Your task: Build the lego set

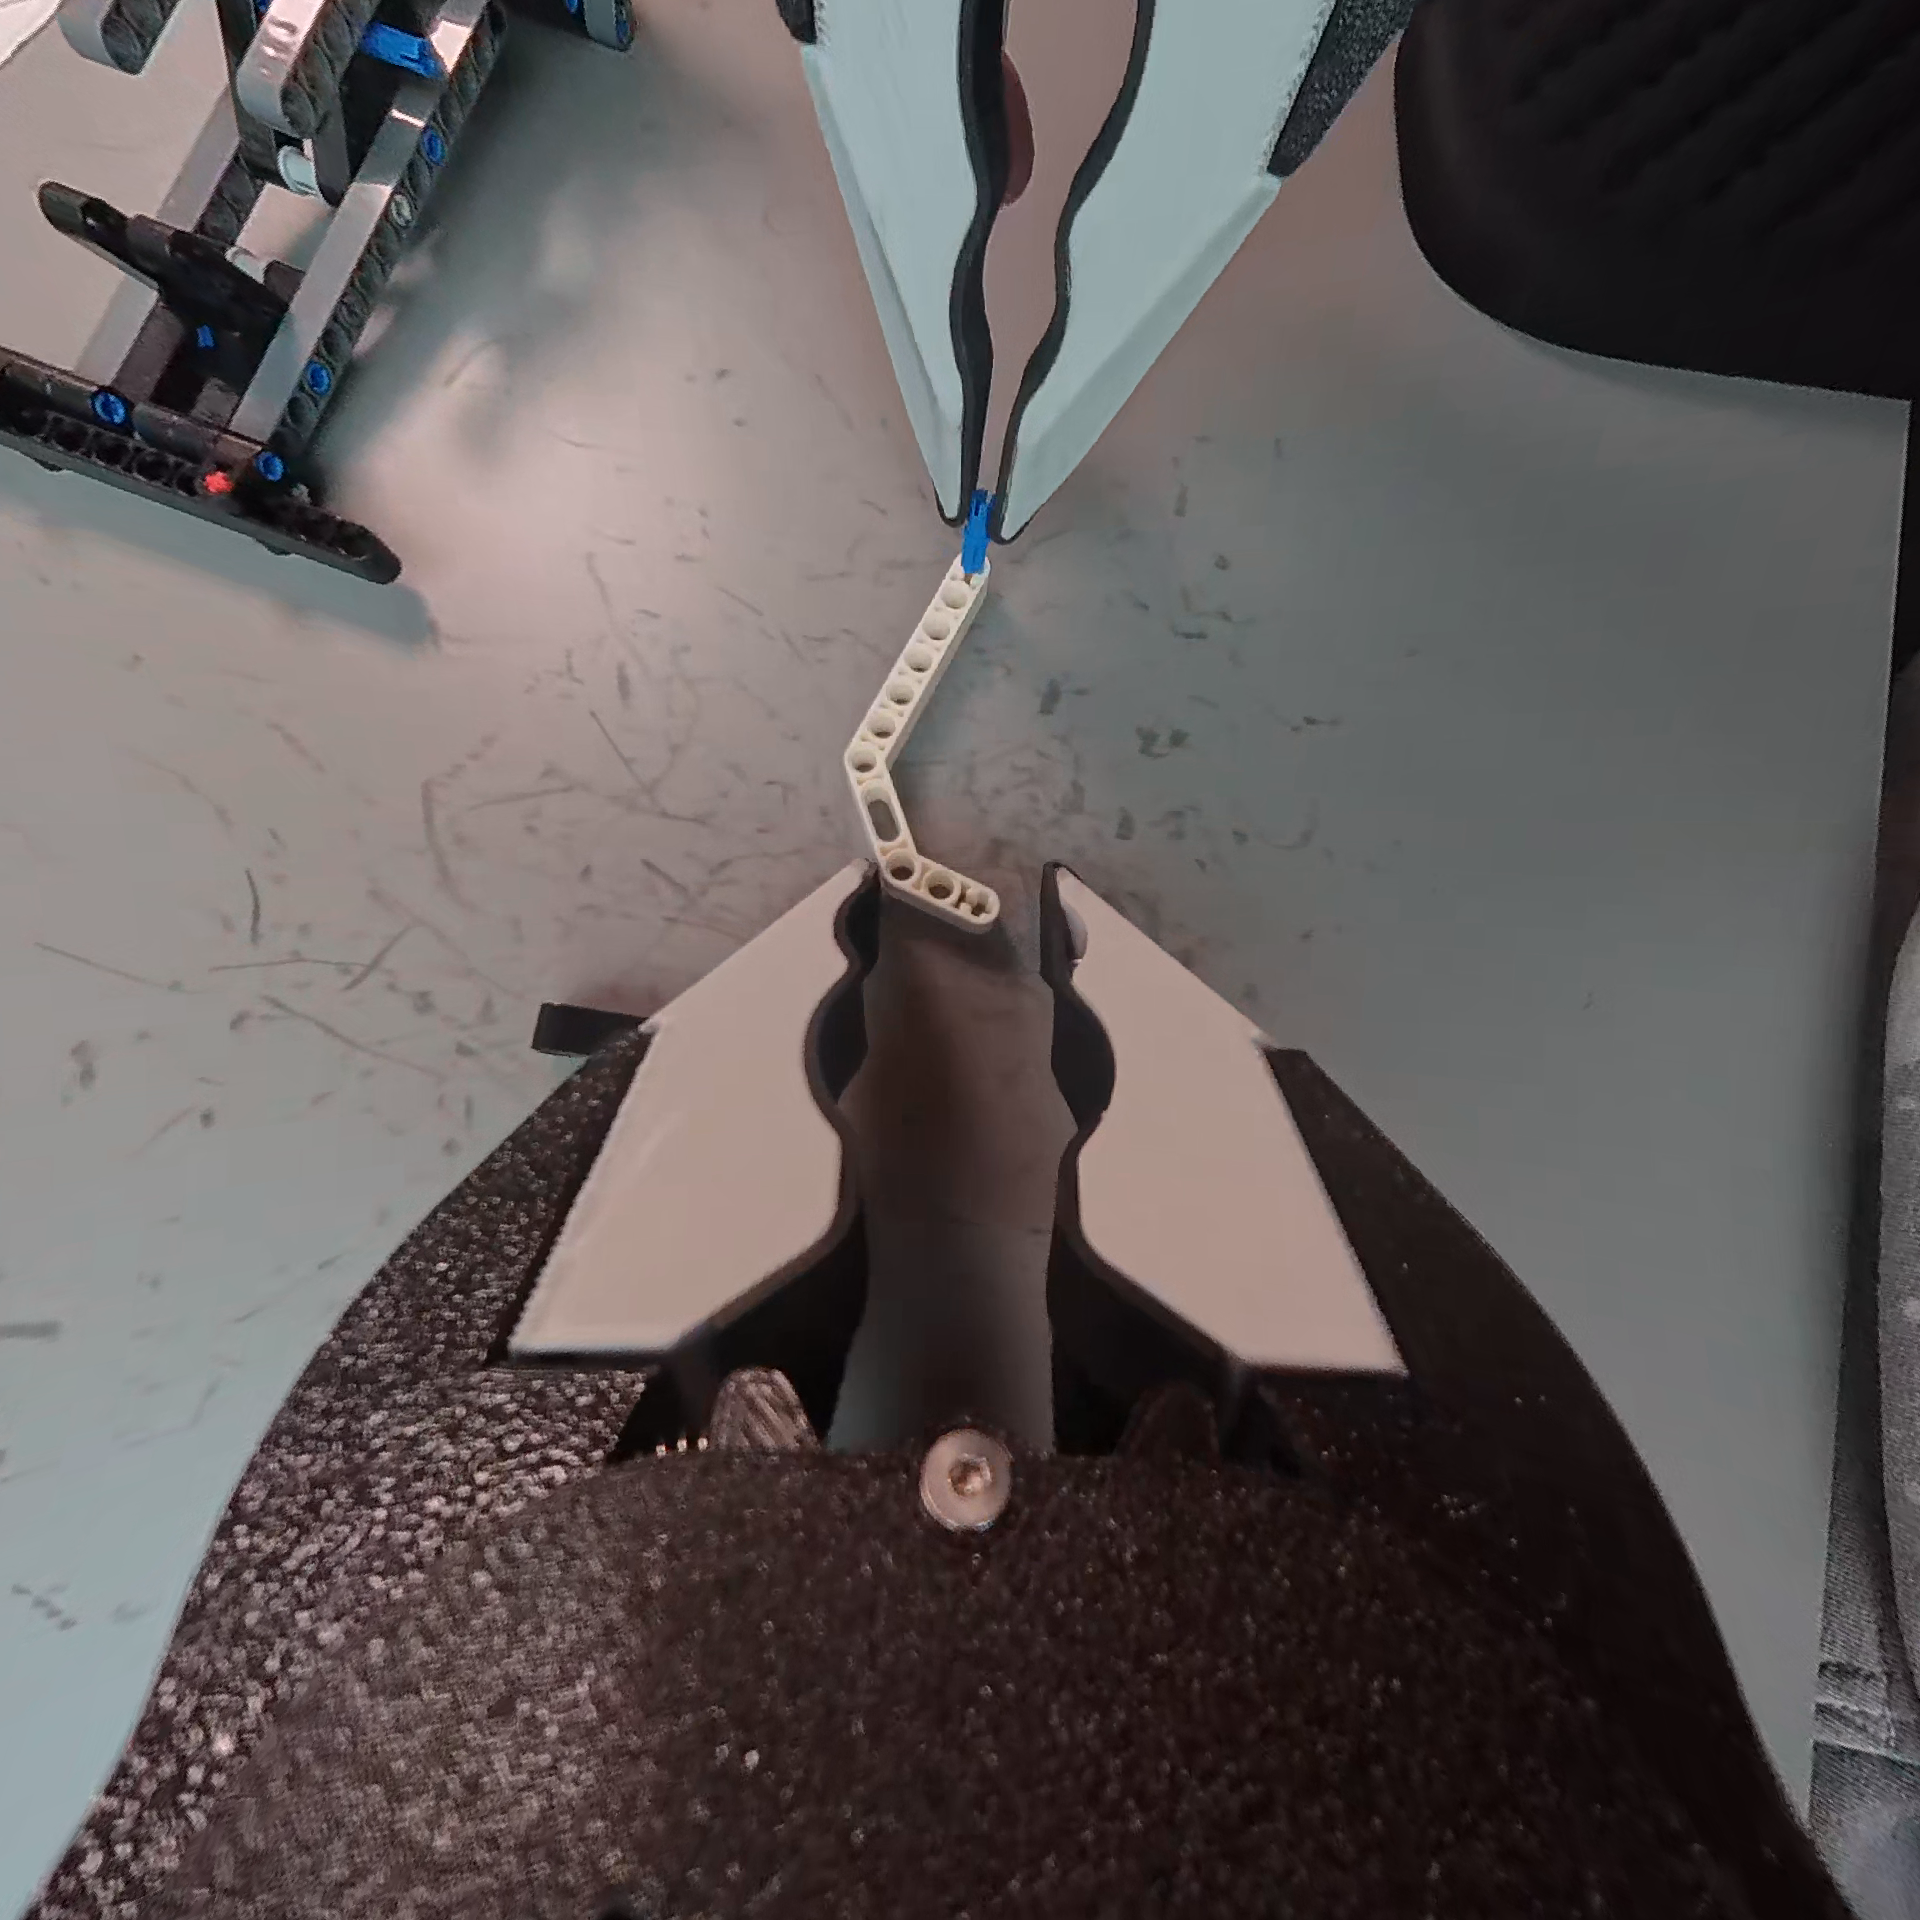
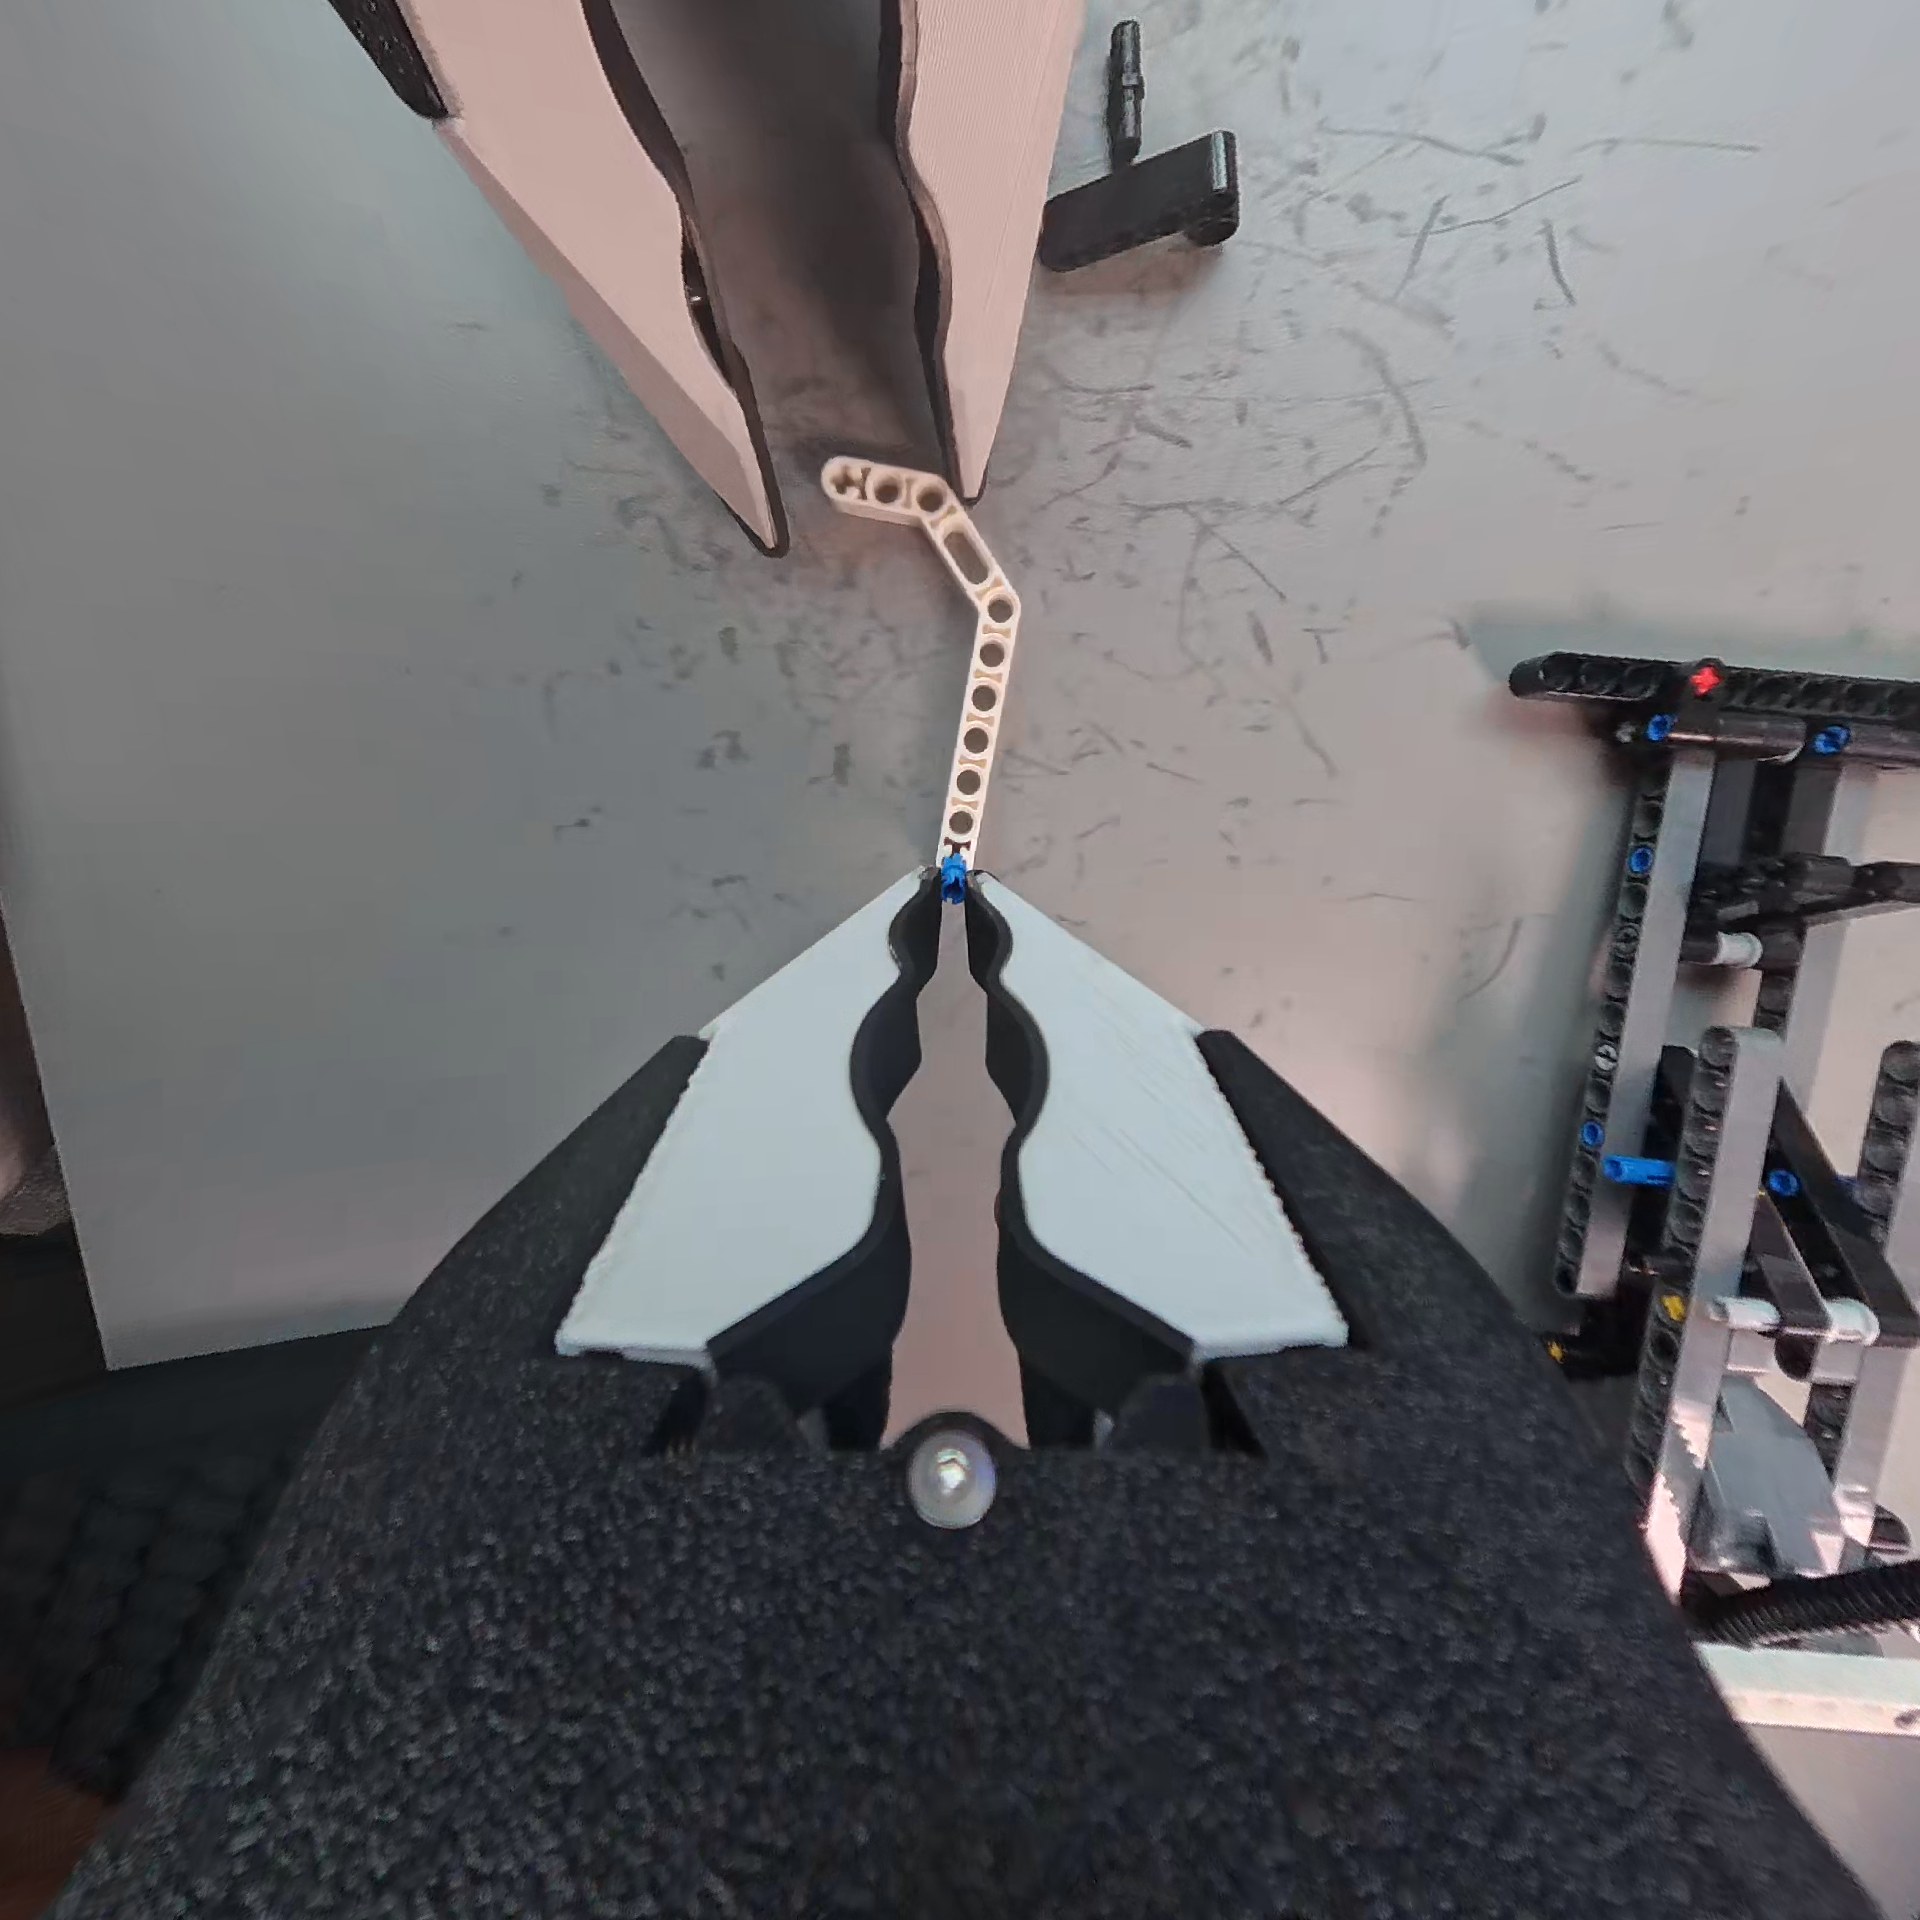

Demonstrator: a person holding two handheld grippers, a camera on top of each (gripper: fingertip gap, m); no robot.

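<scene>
Right gripper [image 2: 953, 883] pinches blue pin [image 2: 952, 881] at white bent beam [image 2: 977, 717] end; left gripper [image 1: 961, 883] open around beam's far end, scratched table [image 1: 416, 831].

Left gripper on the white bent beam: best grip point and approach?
Pinch the short hooked end of the white bent beam across its thin edges, coming in from the left gripper side along the table. The far end is taken: the right gripper holds the blue pin there.

Right tool [image 2: 953, 883] pinched shut, left tool [image 1: 961, 883] parted.
</scene>
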